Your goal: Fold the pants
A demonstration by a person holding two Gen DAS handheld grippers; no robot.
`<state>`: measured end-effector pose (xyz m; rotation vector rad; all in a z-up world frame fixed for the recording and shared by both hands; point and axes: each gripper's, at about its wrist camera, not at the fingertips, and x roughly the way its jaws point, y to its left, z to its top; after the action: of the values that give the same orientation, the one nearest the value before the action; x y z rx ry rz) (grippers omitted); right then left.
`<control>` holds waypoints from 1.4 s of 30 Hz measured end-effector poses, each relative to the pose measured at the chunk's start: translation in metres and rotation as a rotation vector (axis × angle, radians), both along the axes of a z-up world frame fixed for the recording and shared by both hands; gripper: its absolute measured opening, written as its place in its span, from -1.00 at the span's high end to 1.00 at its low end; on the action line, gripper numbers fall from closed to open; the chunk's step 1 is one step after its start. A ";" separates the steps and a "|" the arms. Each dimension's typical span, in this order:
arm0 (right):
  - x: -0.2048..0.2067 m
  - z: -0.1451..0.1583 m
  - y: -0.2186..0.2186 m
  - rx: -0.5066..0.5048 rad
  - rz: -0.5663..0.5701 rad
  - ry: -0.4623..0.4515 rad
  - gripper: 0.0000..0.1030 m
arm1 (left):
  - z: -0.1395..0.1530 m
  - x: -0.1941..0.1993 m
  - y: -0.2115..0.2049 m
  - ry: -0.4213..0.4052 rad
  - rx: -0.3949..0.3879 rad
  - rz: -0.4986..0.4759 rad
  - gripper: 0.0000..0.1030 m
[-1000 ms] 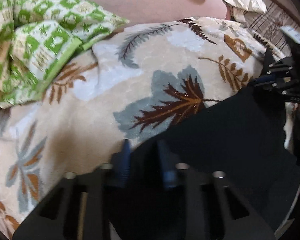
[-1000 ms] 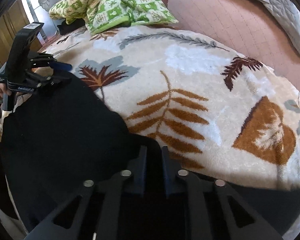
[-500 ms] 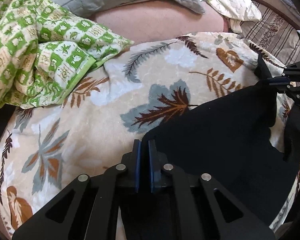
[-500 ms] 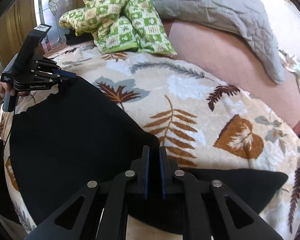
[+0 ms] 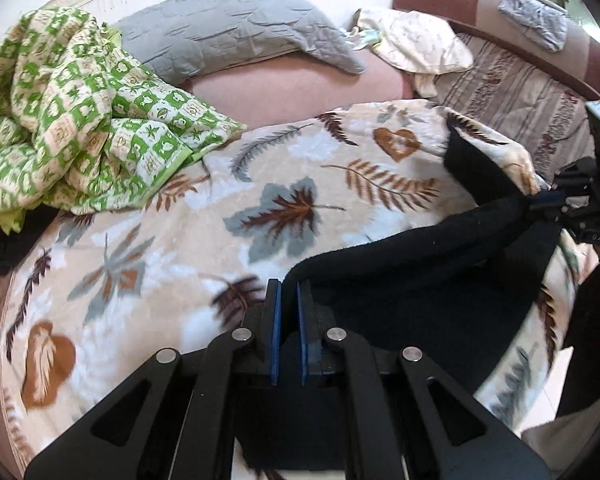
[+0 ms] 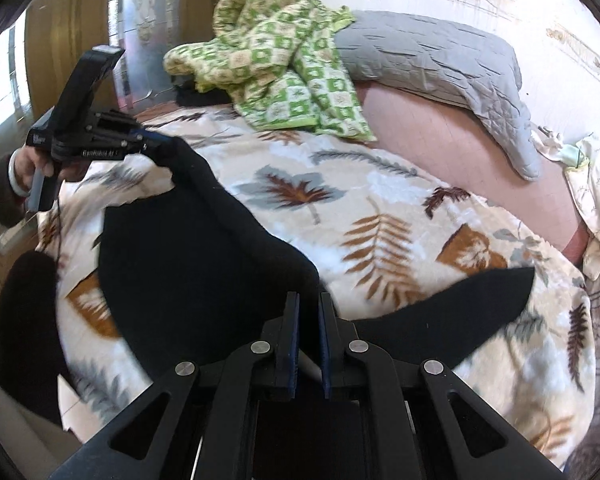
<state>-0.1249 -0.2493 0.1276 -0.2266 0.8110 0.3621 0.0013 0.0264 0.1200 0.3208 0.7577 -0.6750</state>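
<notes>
Leaf-print fleece blanket (image 5: 172, 280) covers the bed. Black soft-fabric pants (image 6: 188, 248) hang stretched between both tongs, long axis running tong to tong; one loose end (image 6: 460, 312) trails right of the right gripper (image 6: 308, 344). Left gripper (image 5: 287, 320) clenched on one edge, right gripper clenched on the other. Neither is nearer. Versus a second ago: both lifted, cloth raised off the blanket.

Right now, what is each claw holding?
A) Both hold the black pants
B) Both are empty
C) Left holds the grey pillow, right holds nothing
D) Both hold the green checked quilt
A: the left claw and the right claw are each shut on an edge of the black pants, lifted off the leaf-print blanket.
</notes>
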 end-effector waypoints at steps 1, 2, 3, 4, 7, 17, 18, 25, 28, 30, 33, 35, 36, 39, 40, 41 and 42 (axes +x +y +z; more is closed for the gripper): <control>-0.009 -0.003 0.002 0.011 0.002 0.011 0.86 | -0.002 -0.009 0.004 0.004 -0.004 0.003 0.90; -0.019 -0.008 0.004 0.016 0.005 0.021 0.86 | -0.005 -0.017 0.007 0.009 -0.003 0.008 0.90; -0.028 -0.013 0.006 0.021 0.008 0.033 0.86 | -0.009 -0.024 0.010 0.019 -0.002 0.014 0.90; -0.035 -0.019 0.007 0.032 0.003 0.048 0.86 | -0.014 -0.031 0.012 0.036 -0.006 0.018 0.90; -0.049 -0.040 0.005 0.102 -0.032 0.098 0.86 | -0.034 -0.048 0.018 0.090 0.007 0.031 0.90; -0.063 -0.081 0.010 0.130 -0.083 0.181 0.86 | -0.054 -0.069 0.032 0.177 -0.012 0.098 0.89; -0.064 -0.078 0.008 0.136 -0.085 0.175 0.86 | -0.052 -0.071 0.032 0.175 -0.014 0.096 0.89; -0.072 -0.066 0.004 0.144 -0.065 0.173 0.86 | -0.061 -0.073 0.034 0.205 -0.009 0.113 0.76; -0.068 -0.084 0.007 0.135 -0.078 0.215 0.75 | -0.064 -0.073 0.042 0.248 -0.037 0.154 0.48; -0.069 -0.082 0.005 0.150 -0.081 0.220 0.73 | -0.059 -0.079 0.047 0.245 -0.038 0.168 0.19; -0.071 -0.061 -0.005 0.205 -0.078 0.201 0.49 | -0.042 -0.089 0.055 0.212 -0.054 0.162 0.02; -0.070 -0.045 -0.013 0.224 -0.100 0.167 0.11 | -0.031 -0.094 0.058 0.187 -0.071 0.165 -0.07; -0.069 -0.039 -0.016 0.226 -0.118 0.145 -0.02 | -0.025 -0.095 0.060 0.172 -0.087 0.171 -0.15; -0.052 -0.021 -0.031 0.246 -0.190 0.092 -0.20 | -0.016 -0.092 0.054 0.162 -0.120 0.184 -0.20; -0.040 -0.020 -0.035 0.238 -0.237 0.088 -0.20 | -0.015 -0.091 0.048 0.161 -0.123 0.181 -0.20; -0.025 -0.020 -0.039 0.216 -0.295 0.088 -0.20 | -0.016 -0.089 0.041 0.162 -0.126 0.175 -0.20; -0.008 -0.023 -0.041 0.194 -0.342 0.101 -0.20 | -0.017 -0.087 0.033 0.160 -0.127 0.168 -0.20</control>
<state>-0.1329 -0.2901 0.1043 0.1129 0.8908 0.1289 -0.0861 0.0599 0.1025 0.0860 0.8796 -0.5910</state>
